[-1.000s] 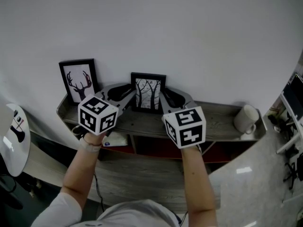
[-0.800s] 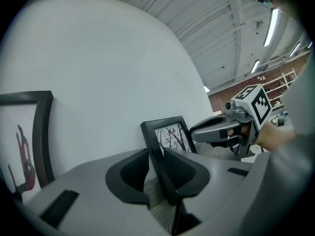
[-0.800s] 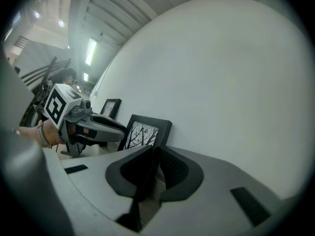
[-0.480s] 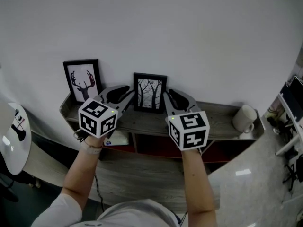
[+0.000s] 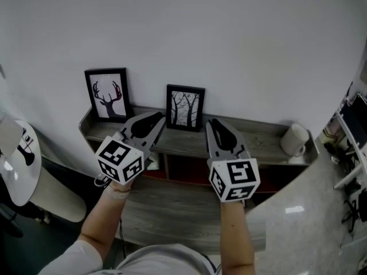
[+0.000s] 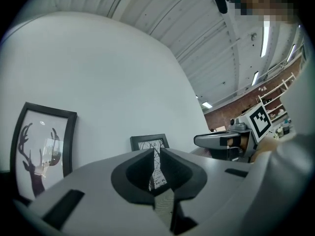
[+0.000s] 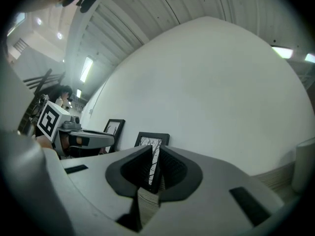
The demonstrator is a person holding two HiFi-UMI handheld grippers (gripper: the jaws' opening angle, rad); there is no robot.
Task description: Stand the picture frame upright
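Nearest the camera, two bare forearms hold the grippers, both aimed at the frame (image 5: 185, 108).

Left gripper (image 5: 161, 116): marker cube (image 5: 119, 160) low and left of the frame, tips just short of the frame's lower left corner and clear of it. Jaws have just been closing. They stand a narrow slit apart, with nothing between them. The left gripper view shows the frame only through that slit, further off.

Right gripper (image 5: 211, 121): cube (image 5: 234, 180) below and right of the frame, tips near the frame's lower right corner, not touching. In the right gripper view its jaws are likewise almost together, with a thin gap and nothing gripped.

Shelf (image 5: 264, 145): grey wood grain, the frame on its top board, an open compartment below the frame.

Frame: black border, bare-tree print. It stands upright at the back of the shelf, between the two grippers' tips and beyond them, its back against the wall (image 5: 229, 39).

Deer frame (image 5: 107, 94): left of the frame and apart from it, also upright against the wall.

Mug (image 5: 294, 140): white, well to the right of the frame, at the shelf's end.
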